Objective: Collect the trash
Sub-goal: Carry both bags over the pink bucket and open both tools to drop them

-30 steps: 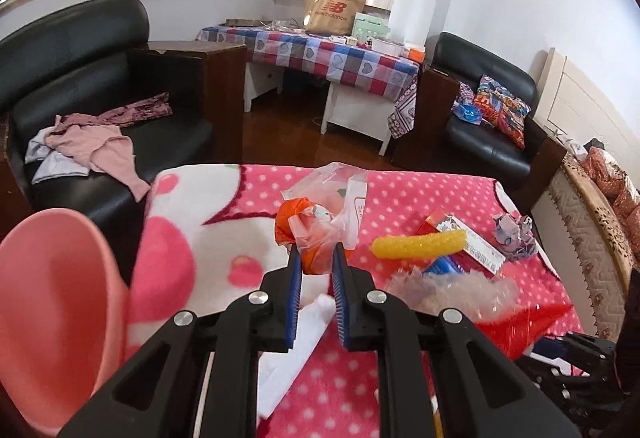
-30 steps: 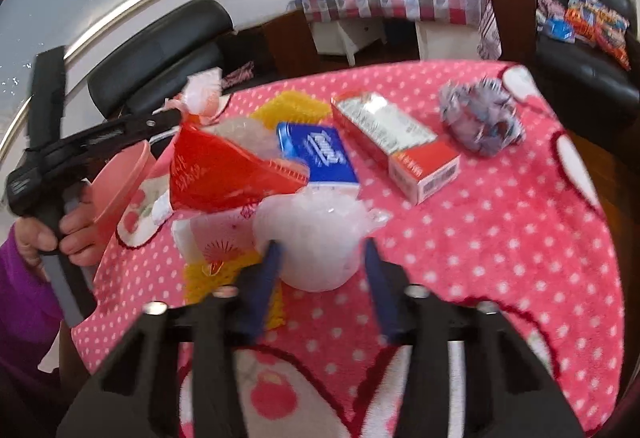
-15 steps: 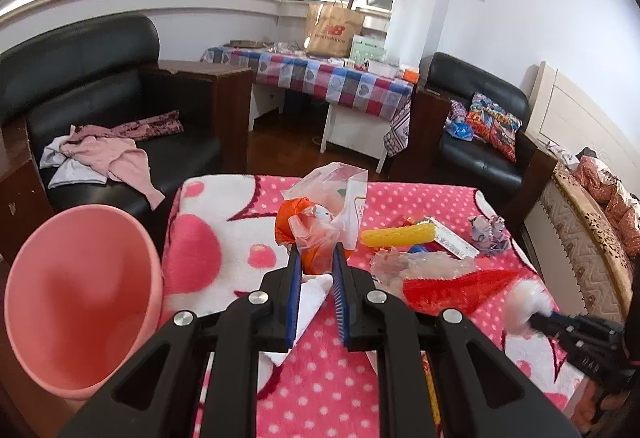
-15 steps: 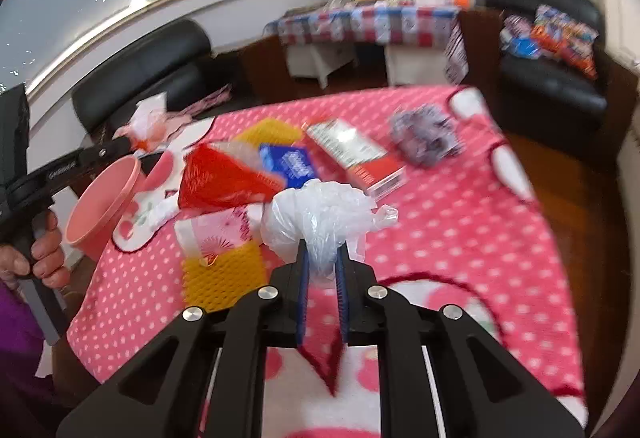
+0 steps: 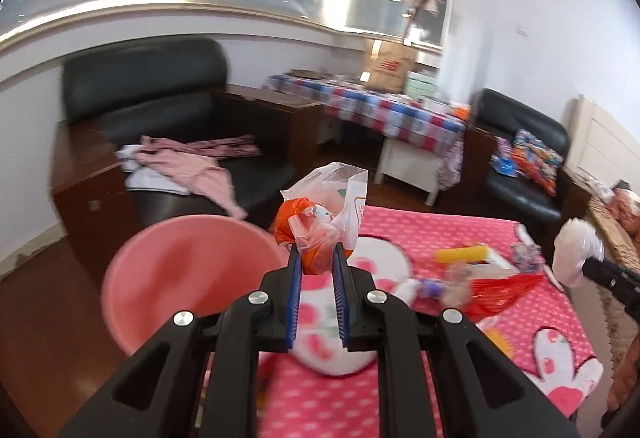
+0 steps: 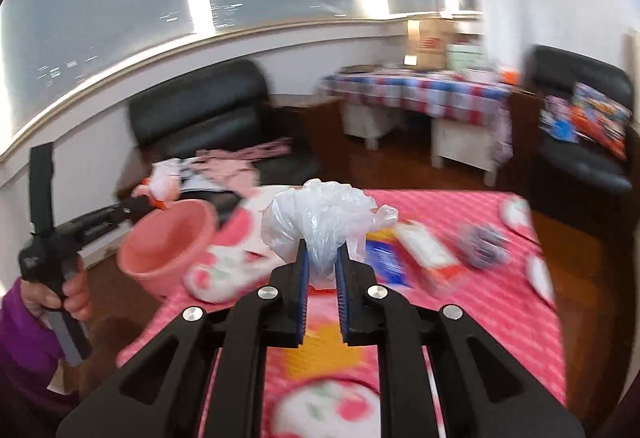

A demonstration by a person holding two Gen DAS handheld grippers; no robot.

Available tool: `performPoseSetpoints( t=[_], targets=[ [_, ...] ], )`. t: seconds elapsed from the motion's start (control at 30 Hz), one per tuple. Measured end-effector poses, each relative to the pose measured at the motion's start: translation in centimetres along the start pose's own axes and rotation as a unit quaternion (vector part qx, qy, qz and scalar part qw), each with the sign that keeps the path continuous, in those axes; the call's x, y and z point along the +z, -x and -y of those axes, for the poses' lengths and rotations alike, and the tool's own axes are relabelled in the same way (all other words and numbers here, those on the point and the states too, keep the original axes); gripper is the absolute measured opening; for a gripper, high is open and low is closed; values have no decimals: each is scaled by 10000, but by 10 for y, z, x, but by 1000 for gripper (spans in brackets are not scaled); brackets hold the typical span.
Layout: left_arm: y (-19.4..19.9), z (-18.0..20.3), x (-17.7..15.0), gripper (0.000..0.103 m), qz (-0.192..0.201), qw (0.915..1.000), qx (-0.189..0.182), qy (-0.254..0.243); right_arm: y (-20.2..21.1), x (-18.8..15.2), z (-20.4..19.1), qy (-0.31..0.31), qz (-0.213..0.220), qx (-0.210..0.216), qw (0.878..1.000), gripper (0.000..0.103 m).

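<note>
My left gripper (image 5: 316, 264) is shut on a crumpled orange and clear plastic bag (image 5: 320, 213), held in the air just right of the pink bin (image 5: 176, 278) that stands beside the table's left end. In the right wrist view that bag (image 6: 162, 185) hangs at the far rim of the bin (image 6: 168, 242). My right gripper (image 6: 320, 264) is shut on a bunched clear plastic bag (image 6: 320, 215), lifted above the pink dotted tablecloth (image 6: 480, 318). The same white bundle (image 5: 576, 250) shows at the right edge of the left wrist view.
On the table lie a red wrapper (image 5: 504, 292), a yellow piece (image 5: 466, 254), a blue packet (image 6: 386, 258), a red-and-white box (image 6: 430, 258) and a crumpled grey wrapper (image 6: 482, 244). A black armchair with pink clothes (image 5: 180, 161) stands behind the bin. A hand in a purple sleeve (image 6: 24, 326) holds the left gripper.
Both grippers have risen with their bags. The left one swung left, so the pink bin now sits just beside its bag. The right jaws closed on the clear bag and lifted it off the table.
</note>
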State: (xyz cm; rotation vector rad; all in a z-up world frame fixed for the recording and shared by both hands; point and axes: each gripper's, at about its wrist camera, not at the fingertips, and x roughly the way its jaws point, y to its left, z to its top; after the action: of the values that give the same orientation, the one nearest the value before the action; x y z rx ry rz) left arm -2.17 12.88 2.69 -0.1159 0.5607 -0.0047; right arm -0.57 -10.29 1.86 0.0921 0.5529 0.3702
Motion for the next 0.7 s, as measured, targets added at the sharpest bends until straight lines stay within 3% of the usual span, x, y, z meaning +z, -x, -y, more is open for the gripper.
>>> performPoseSetpoints(
  t=[0.27, 0.43, 0.7],
  targets=[
    [13, -72, -12, 14, -351, 9964, 756, 135, -84, 28, -94, 723, -495, 1049, 9906, 13],
    [0, -104, -21, 15, -933, 9920, 742, 420, -131, 34, -144, 1012, -978, 1418, 9798, 13],
    [-46, -115, -22, 15, -1660, 9819, 843, 354, -188, 21, -193, 1539, -1678, 1403, 9636, 13]
  ],
)
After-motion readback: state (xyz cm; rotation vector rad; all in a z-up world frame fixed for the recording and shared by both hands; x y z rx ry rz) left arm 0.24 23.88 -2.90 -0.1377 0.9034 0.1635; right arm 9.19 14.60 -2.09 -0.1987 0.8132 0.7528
